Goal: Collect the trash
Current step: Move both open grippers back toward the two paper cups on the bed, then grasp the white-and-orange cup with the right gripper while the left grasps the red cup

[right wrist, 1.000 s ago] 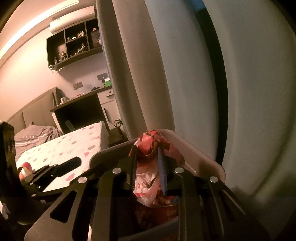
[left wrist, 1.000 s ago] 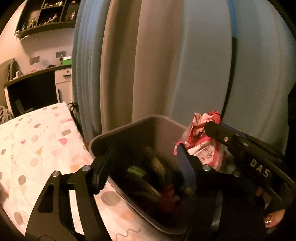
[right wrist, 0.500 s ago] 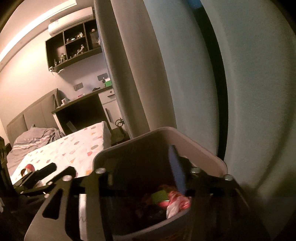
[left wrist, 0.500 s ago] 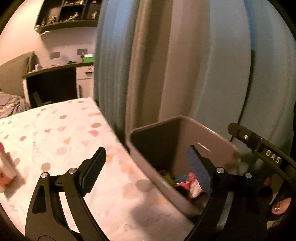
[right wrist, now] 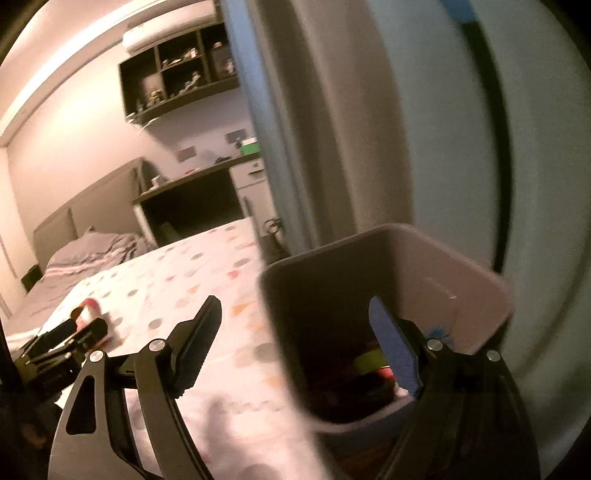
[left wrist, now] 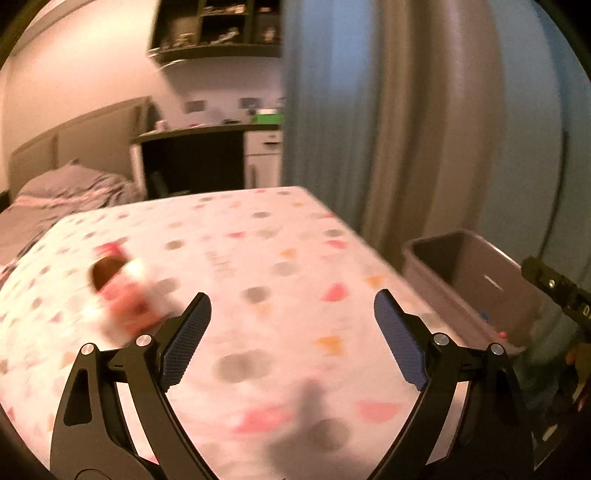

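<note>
Left claw (left wrist: 291, 325): jaws spread wide, nothing held between them, aimed across the bed (left wrist: 266, 236). Right claw (right wrist: 295, 332): jaws just opened and now empty, one finger over the bin (right wrist: 472, 280), the other over the bedsheet beside it. Remaining trash: a red-and-white wrapper (left wrist: 118, 291), blurred, lying on the sheet well away from the bin, toward the pillow end. Bin contents: several discarded items, dimly seen. Risks, as judged: a mistimed closure on the wrapper is likely while the view is smeared; the soft sheet may be pinched together with the thin wrapper; the light bin may be knocked by the right claw. Surface: white sheet with coloured spots. Room: dim, curtains (left wrist: 388, 122) behind the bin, desk (left wrist: 207, 147) and wall shelves (left wrist: 218, 33) beyond the bed.
</note>
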Action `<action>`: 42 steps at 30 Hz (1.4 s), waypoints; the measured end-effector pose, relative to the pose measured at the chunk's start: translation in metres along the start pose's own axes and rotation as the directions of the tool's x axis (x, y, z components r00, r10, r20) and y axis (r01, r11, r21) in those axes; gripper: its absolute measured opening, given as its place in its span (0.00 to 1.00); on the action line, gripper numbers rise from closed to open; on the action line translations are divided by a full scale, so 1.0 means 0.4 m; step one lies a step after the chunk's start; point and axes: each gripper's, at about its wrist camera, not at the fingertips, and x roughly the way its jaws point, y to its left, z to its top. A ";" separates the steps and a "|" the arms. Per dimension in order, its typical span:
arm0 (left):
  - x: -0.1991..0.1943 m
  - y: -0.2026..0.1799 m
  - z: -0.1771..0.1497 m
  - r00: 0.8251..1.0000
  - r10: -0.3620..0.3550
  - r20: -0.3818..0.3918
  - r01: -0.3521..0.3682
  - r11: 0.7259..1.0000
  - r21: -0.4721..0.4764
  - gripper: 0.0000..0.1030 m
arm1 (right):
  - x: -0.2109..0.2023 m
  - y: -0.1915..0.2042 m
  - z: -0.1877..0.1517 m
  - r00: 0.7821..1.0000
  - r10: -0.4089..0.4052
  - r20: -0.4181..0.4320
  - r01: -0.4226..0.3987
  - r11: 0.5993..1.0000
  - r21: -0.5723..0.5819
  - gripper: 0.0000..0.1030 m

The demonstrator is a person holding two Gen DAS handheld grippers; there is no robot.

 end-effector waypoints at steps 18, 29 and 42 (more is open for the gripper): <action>-0.229 0.399 -0.081 0.951 0.307 0.016 -0.294 0.923 -0.250 0.86 | 0.079 0.410 -0.072 0.952 0.277 -0.131 -0.300 0.929 -0.217 0.87; -0.279 0.517 -0.098 0.936 0.351 0.005 -0.331 0.887 -0.321 0.86 | 0.187 0.651 -0.136 0.893 0.339 -0.294 -0.431 0.831 -0.352 0.94; -0.254 0.572 -0.088 0.936 0.352 -0.014 -0.334 0.877 -0.346 0.86 | 0.306 0.770 -0.166 0.875 0.285 -0.391 -0.450 0.774 -0.445 0.94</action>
